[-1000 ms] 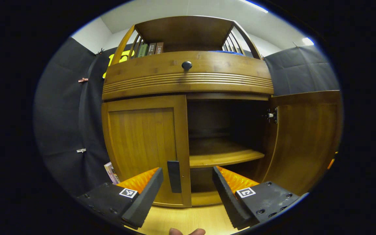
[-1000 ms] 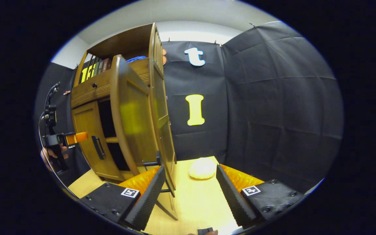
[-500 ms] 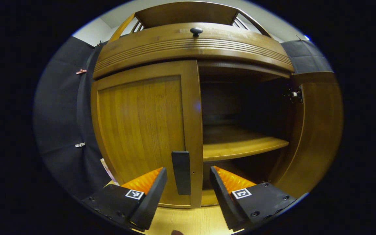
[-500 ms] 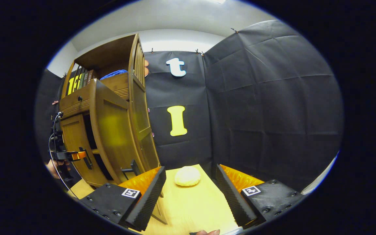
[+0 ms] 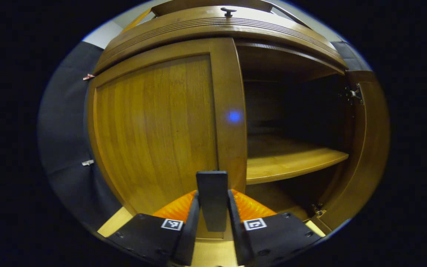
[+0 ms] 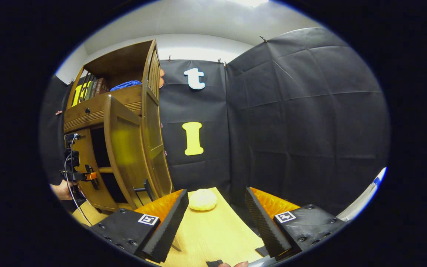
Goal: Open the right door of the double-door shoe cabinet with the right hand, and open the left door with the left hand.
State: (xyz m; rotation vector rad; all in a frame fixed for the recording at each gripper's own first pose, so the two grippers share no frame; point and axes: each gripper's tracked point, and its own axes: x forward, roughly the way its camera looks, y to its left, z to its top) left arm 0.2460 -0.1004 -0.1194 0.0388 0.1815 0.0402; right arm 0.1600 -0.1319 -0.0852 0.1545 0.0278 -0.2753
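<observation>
In the left gripper view the wooden shoe cabinet's left door (image 5: 154, 133) is closed and fills the left half. My left gripper (image 5: 212, 226) is shut on that door's dark upright handle (image 5: 212, 196), one finger pressing each side. The right door (image 5: 373, 148) stands swung open at the right edge, baring a shelf (image 5: 291, 163) inside. In the right gripper view my right gripper (image 6: 217, 218) is open and holds nothing, back from the cabinet (image 6: 106, 111). The open right door (image 6: 128, 148) shows edge-on, its handle (image 6: 145, 188) sticking out. The left gripper (image 6: 82, 175) shows far off at the left door.
A pale round lump (image 6: 202, 199) lies on the light wooden floor (image 6: 209, 237) by the black cloth wall. Books (image 6: 91, 87) and a blue cloth (image 6: 126, 85) sit on the cabinet's top shelf above a drawer with a dark knob (image 5: 228, 11).
My left gripper has moved in to the left door and closed its fingers on the handle. My right gripper has drawn back from the open right door and stayed open.
</observation>
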